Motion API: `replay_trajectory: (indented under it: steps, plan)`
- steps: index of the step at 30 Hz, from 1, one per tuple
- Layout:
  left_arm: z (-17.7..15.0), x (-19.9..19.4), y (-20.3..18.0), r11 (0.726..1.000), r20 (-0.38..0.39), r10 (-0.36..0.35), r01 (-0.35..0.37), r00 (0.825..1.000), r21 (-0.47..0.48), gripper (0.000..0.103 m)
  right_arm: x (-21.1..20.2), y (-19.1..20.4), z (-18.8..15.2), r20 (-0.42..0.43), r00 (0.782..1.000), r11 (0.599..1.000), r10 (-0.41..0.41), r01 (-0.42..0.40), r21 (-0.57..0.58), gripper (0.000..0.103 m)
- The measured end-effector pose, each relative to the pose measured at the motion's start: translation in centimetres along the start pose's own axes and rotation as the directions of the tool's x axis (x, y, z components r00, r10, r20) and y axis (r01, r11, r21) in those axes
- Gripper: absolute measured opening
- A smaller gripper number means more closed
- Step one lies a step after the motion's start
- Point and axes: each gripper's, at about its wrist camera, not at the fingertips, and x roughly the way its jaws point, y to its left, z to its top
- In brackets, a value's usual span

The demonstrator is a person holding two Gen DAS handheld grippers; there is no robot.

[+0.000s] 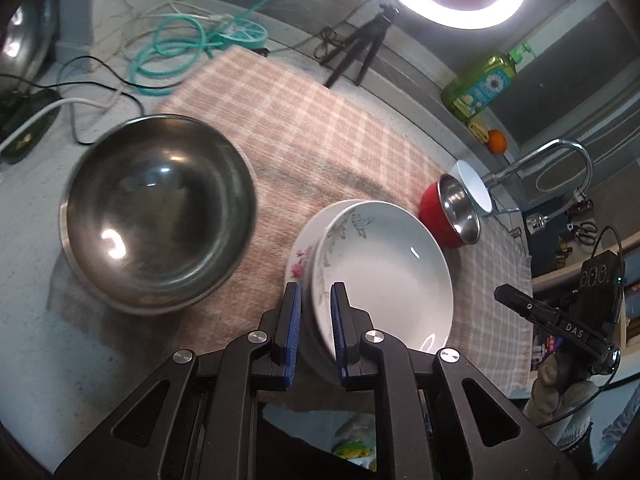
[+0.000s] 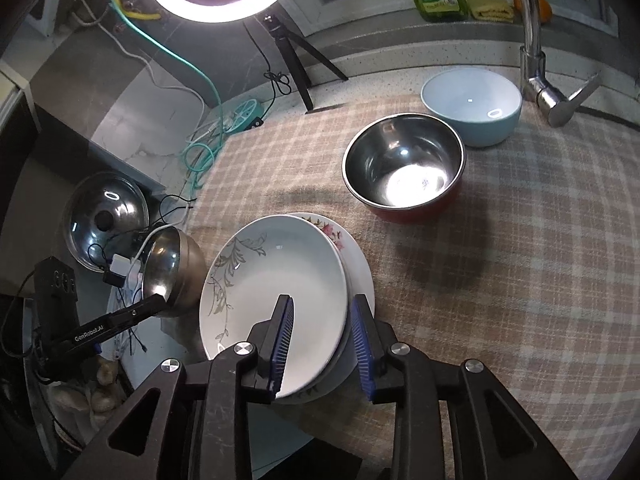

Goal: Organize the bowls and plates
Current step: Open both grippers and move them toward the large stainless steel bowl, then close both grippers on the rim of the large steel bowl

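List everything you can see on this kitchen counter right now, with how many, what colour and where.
plates: two, white with flower prints, stacked, near edge of the cloth
steel bowl: one, silver, left of the plates
red bowl: one, red outside and steel inside, behind the plates
blue bowl: one, pale blue, behind the red bowl
checked cloth: one, pink and grey, over the counter
tap: one, chrome, back right
ring light: one, lit white, back
tripod: one, black, back
bottle: one, green, back ledge
orange: one, back ledge
pot lid: one, steel, far left
hose: one, teal, coiled, back left
left gripper: black, blue pads, shut on the plates' rim
right gripper: same colours, open astride the rim
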Motion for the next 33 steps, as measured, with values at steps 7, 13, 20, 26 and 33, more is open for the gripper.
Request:
replay_trajectory:
  steps: [7,13,20,26,33]
  plan:
    - [-2.2,-3.3,3.3,0.993,0.085,0.045,-0.036,0.995,-0.113,0.014,-0.8,1.6,-0.4,0.047,0.998,0.998,0.033,-0.030,-0.048,0.040]
    - [-2.3,-5.2,6.1,0.984,0.124,0.084,-0.063,0.989,-0.167,0.014,-0.4,3.5,-0.3,0.085,0.994,0.997,0.070,-0.066,-0.050,0.044]
    - [-0.4,-6.5,9.2,0.983,0.149,0.113,-0.089,0.982,-0.161,0.014,1.2,6.7,0.1,0.084,0.993,0.996,0.082,-0.078,-0.052,0.044]
    - [1.2,-6.1,11.7,0.982,0.144,0.097,-0.072,0.985,-0.172,0.014,4.1,10.4,0.8,0.015,0.998,0.995,0.067,-0.065,-0.079,0.044]
    - [2.9,-5.1,13.2,0.988,0.115,0.086,-0.069,0.990,-0.140,0.014,7.6,14.2,1.8,-0.029,0.998,0.994,0.059,-0.062,-0.094,0.044]
